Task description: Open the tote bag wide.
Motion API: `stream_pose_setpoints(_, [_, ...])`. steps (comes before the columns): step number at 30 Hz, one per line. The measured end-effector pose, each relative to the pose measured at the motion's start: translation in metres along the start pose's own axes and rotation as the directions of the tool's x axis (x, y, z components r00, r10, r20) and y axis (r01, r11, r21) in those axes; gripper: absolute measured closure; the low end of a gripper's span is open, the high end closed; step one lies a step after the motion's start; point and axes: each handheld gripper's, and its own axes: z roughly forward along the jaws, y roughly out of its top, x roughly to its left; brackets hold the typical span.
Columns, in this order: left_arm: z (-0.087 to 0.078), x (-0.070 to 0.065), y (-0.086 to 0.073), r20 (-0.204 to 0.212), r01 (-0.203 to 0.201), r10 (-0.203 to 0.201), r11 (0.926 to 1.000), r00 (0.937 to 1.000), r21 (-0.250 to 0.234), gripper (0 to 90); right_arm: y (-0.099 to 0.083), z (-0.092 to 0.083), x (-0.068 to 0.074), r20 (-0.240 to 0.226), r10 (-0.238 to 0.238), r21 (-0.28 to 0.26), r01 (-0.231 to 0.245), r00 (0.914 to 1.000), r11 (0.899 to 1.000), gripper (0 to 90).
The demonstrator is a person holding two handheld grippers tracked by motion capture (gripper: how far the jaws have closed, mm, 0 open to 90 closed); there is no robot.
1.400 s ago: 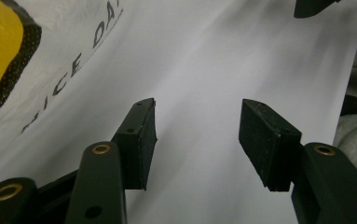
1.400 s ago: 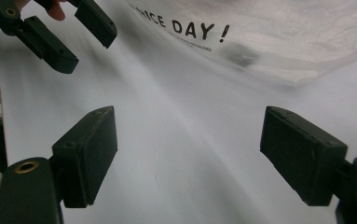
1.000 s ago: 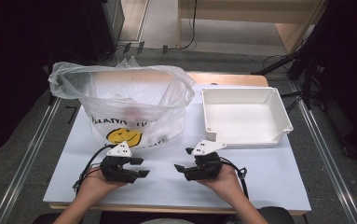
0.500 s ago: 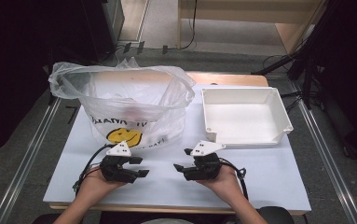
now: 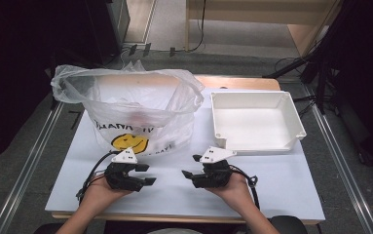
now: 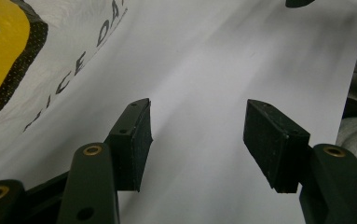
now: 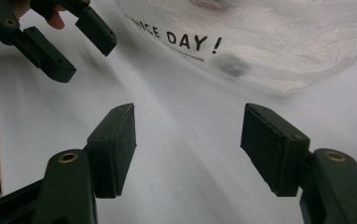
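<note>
At the near edge of the white table (image 5: 271,190), two hands hold two black grippers. The left gripper (image 5: 147,174) is at the near left. Its jaws are wide apart and nothing is between them. They have just been opening a bit more. In the left gripper view, bare table shows between its jaws.

The right gripper (image 5: 190,170) is at the near right, close to the left one. The two tips point at each other but do not touch. Its jaws are apart too, with nothing between them, and they have just been closing a little.

Just past the grippers, on the left, sits a clear plastic bag (image 5: 130,105) with a yellow smiley face (image 5: 129,142). Its mouth is open at the top.

On the far right is a white tray (image 5: 291,114), beside the bag.
</note>
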Motion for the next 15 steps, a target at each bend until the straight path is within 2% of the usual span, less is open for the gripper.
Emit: stream_pose_setpoints(15, [0.0005, 0.0004, 0.0000, 0.003, 0.005, -0.005, 1.0000, 1.0000, 0.003, 42.3, -0.0003, 0.0011, -0.0002, -0.006, -0.002, 0.010, 0.002, 1.0000, 1.000, 36.4])
